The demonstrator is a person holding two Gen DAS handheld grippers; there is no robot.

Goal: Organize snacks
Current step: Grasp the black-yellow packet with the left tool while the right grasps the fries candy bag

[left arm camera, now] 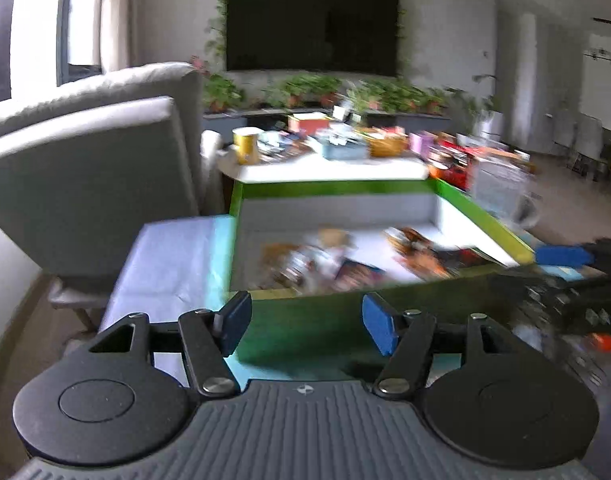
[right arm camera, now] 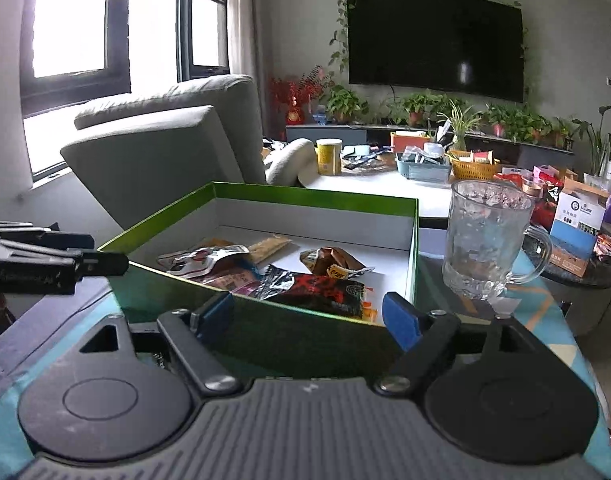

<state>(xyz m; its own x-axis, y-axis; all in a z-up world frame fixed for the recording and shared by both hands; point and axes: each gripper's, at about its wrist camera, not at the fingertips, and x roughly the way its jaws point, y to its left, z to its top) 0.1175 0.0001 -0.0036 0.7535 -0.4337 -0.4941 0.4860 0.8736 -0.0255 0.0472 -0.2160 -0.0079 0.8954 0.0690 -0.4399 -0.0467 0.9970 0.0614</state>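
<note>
A green box point(right arm camera: 313, 200) with a white inside stands on a blue cloth and holds several snack packets point(right arm camera: 321, 286). In the right wrist view my right gripper point(right arm camera: 309, 318) is open and empty, just before the box's near wall. The left gripper's tip shows at the left edge point(right arm camera: 85, 264), beside the box's left corner. In the blurred left wrist view the same box point(left arm camera: 333, 188) with packets point(left arm camera: 345, 260) lies ahead. My left gripper point(left arm camera: 305, 326) is open and empty at the near wall. The right gripper's blue pad shows at the right point(left arm camera: 561, 256).
A glass mug point(right arm camera: 485, 240) stands right of the box. A grey armchair point(right arm camera: 165, 148) is behind on the left. A white table point(right arm camera: 385, 188) beyond carries a yellow can point(right arm camera: 329, 156), baskets and boxes. A carton point(right arm camera: 577, 224) sits at the right.
</note>
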